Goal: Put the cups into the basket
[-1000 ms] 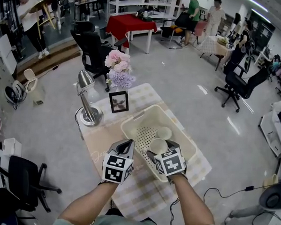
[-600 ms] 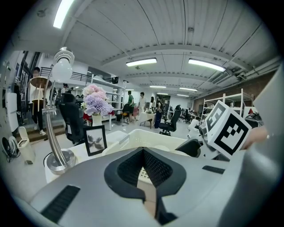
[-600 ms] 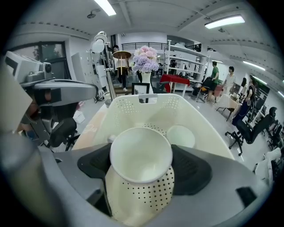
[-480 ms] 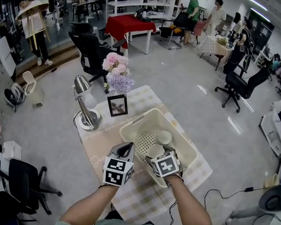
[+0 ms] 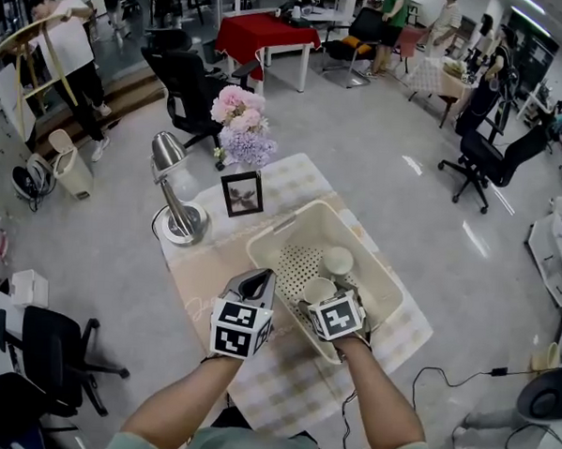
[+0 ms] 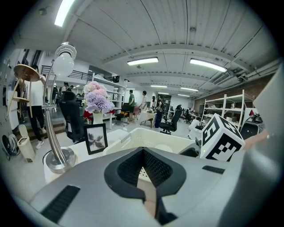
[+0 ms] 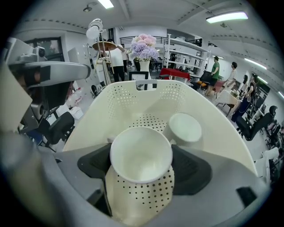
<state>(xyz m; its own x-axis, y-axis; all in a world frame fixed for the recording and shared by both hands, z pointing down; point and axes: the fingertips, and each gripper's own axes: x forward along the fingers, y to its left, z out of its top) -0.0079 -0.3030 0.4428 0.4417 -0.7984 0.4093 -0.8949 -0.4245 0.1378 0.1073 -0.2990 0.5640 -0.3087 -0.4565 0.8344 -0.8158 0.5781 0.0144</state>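
Fingers (image 7: pixel 193 166) of the right gripper (image 7: pixel 141 165) are clenched on a pale cup (image 7: pixel 141 150), one dark pad on each side of its wall just below the rim. In the right gripper view the cup stands upright, its long axis near vertical and its open mouth facing up toward the camera. It sits inside the cream basket (image 7: pixel 224 133), above the perforated floor; whether its base touches that floor cannot be told. A second cup (image 7: pixel 186 127) stands just beyond it to the right, mouth up, on the basket floor.

In the left gripper view the fingers (image 6: pixel 128 170) of the left gripper (image 6: pixel 143 155) are closed against each other and grasp nothing. Past them lie the basket's near wall, a small picture frame (image 6: pixel 96 138), a chrome lamp (image 6: pixel 55 133) and a bunch of pink and purple flowers (image 6: pixel 97 98). The right gripper's marker cube (image 6: pixel 220 142) shows at the right.

In the head view the basket lies at an angle on the checked tabletop (image 5: pixel 282 388). The right gripper reaches over its near rim with the held cup low inside, and the other cup is just beyond it. The left gripper is outside the basket, just beside its near left wall, above the tabletop. Frame, lamp and flowers stand along the tabletop's far left side.
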